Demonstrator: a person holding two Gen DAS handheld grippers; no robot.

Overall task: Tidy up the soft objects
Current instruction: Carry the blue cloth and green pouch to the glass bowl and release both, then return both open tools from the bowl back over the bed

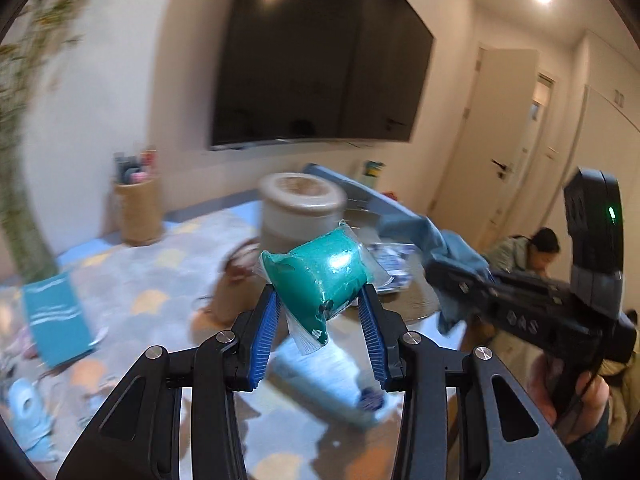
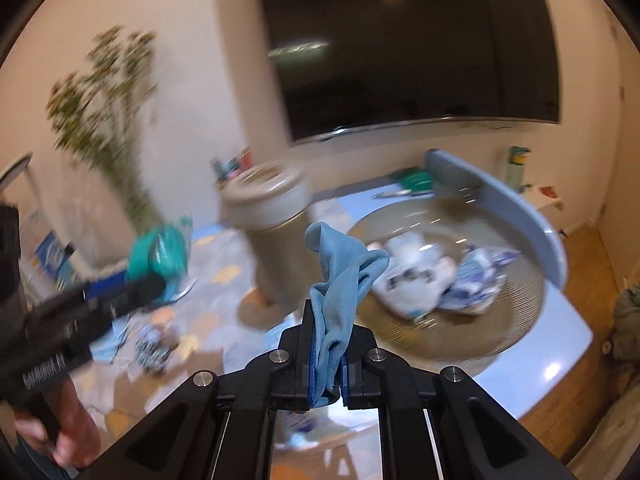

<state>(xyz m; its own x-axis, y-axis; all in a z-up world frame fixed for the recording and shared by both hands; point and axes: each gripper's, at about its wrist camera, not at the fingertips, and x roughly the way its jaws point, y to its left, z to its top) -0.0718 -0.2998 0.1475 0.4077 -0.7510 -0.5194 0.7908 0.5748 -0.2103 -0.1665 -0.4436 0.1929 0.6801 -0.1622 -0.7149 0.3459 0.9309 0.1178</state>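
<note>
My left gripper (image 1: 320,300) is shut on a teal soft pack in clear wrap (image 1: 320,276) and holds it in the air; the pack also shows at the left of the right wrist view (image 2: 160,256). My right gripper (image 2: 328,320) is shut on a light blue cloth (image 2: 340,276), which sticks up between the fingers; that cloth also shows in the left wrist view (image 1: 448,252). A round woven tray (image 2: 480,344) lies ahead of the right gripper with two white-and-blue soft packs (image 2: 416,280) in it.
A beige cylindrical bin (image 2: 272,240) stands behind the grippers on a patterned play mat (image 1: 152,280). A woven basket (image 1: 138,212) sits by the wall. A plant (image 2: 108,112), a wall TV (image 1: 320,60), scattered soft items (image 2: 154,348) and a seated person (image 1: 528,252) are around.
</note>
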